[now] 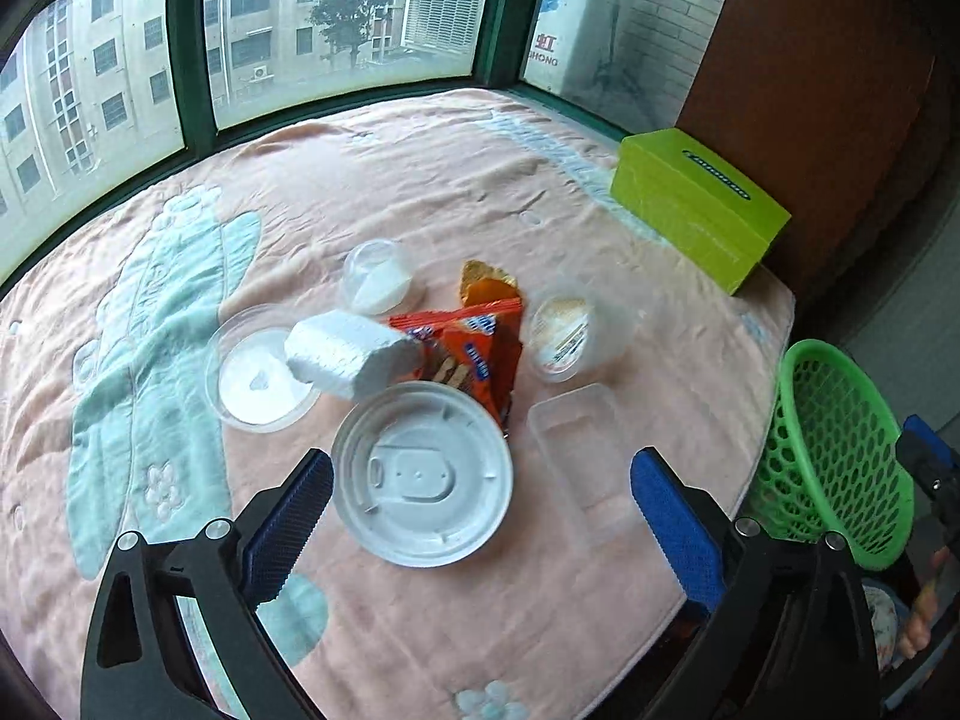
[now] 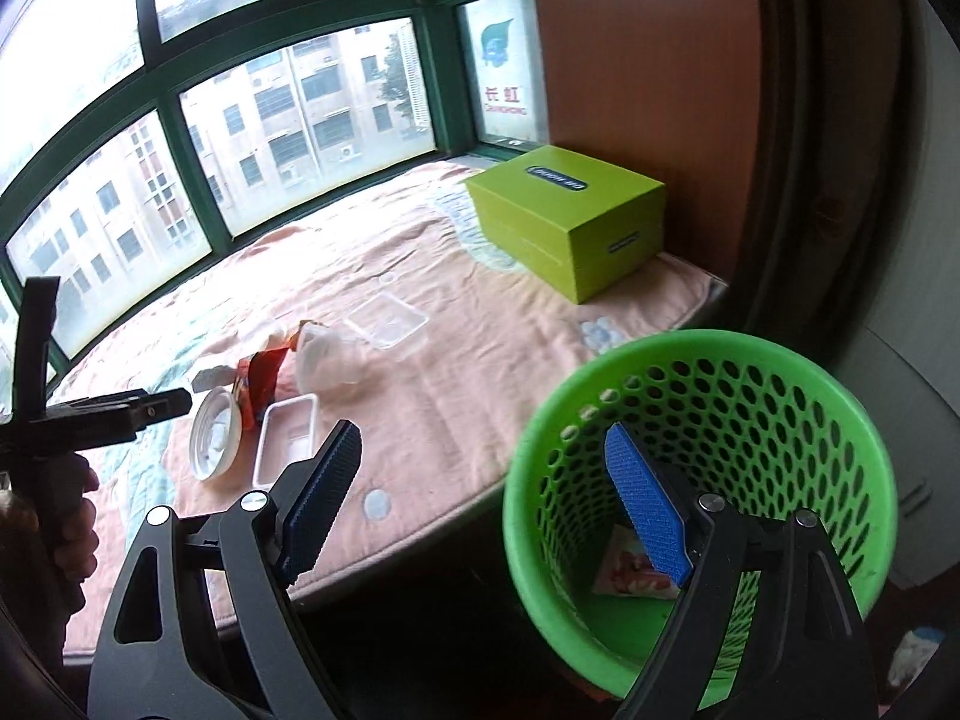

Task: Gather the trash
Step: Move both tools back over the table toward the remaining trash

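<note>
Trash lies on a pink blanket [image 1: 420, 192]: a white round lid [image 1: 423, 477], a white foam block [image 1: 348, 354], an orange snack wrapper [image 1: 480, 354], a clear cup on its side [image 1: 576, 330], a clear rectangular tray [image 1: 579, 456], a clear round lid [image 1: 258, 369] and a small clear cup [image 1: 378, 279]. My left gripper [image 1: 480, 510] is open and empty, just above the white lid. My right gripper [image 2: 480, 504] is open and empty, its right finger over the green mesh basket [image 2: 708, 378], which holds a small wrapper [image 2: 630, 570].
A lime green box [image 1: 696, 204] sits at the blanket's far right corner against a brown panel [image 2: 648, 60]. Green-framed windows [image 1: 192, 48] run along the back. The basket [image 1: 834, 456] stands off the blanket's right edge. The left gripper's handle and a hand [image 2: 66, 480] show at left.
</note>
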{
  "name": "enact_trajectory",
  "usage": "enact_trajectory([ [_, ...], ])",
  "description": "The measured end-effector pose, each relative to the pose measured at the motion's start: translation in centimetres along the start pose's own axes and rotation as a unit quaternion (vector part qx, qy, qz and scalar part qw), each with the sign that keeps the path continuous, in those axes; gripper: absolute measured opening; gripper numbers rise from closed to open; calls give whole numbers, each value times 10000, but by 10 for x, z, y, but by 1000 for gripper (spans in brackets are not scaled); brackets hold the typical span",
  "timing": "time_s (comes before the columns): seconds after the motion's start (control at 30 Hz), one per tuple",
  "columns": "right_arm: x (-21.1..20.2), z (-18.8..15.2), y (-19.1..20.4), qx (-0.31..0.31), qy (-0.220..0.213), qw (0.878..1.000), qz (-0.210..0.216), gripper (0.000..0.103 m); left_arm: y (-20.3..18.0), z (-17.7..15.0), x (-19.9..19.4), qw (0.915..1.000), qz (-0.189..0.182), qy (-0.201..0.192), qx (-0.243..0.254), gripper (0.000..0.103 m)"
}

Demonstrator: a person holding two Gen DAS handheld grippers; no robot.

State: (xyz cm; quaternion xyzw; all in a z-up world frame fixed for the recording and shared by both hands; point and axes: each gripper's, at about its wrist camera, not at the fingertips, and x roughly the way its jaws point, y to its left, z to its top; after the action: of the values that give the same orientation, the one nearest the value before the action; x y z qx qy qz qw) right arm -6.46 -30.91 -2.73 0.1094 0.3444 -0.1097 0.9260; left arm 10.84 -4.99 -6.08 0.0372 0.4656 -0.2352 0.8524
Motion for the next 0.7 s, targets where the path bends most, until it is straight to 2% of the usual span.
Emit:
enact_trajectory([
  [0.2,8,-1,13,-70,89,9999,79,83,21,-12,22,9995,-152,285,-38,96],
  [0.7,29,-5,41,-311,344,9987,190,83,21,-19,51,9972,-253,600,354,96],
])
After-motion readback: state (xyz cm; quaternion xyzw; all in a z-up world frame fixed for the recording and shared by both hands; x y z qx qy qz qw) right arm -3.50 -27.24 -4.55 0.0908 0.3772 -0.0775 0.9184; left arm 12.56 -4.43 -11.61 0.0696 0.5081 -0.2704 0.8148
